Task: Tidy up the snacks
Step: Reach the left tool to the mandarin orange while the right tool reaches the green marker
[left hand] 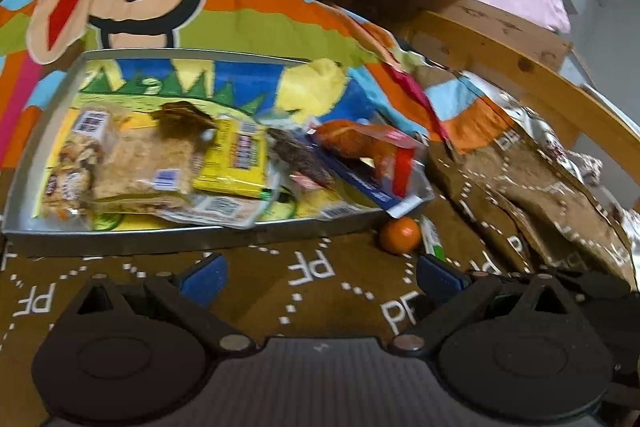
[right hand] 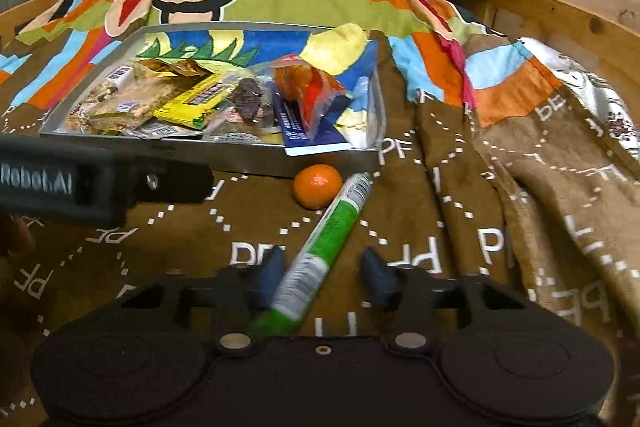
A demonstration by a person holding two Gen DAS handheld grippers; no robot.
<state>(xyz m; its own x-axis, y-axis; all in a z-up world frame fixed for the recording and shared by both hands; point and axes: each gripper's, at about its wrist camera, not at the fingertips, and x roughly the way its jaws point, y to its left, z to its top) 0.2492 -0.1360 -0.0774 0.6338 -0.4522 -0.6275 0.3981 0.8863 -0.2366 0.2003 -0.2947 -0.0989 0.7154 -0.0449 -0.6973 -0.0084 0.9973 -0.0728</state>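
The right gripper (right hand: 326,277) has its jaws apart around one green stick (right hand: 320,247) on the blanket (right hand: 460,211), its left pad touching. One orange (right hand: 318,185) lies beside, before the tray (right hand: 256,161). The left gripper (left hand: 320,277) is spread, empty.

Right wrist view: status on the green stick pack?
Right gripper fingers straddle green stick pack, not yet pinched. Left gripper open, empty. Orange touching pack's far end, both outside tray.
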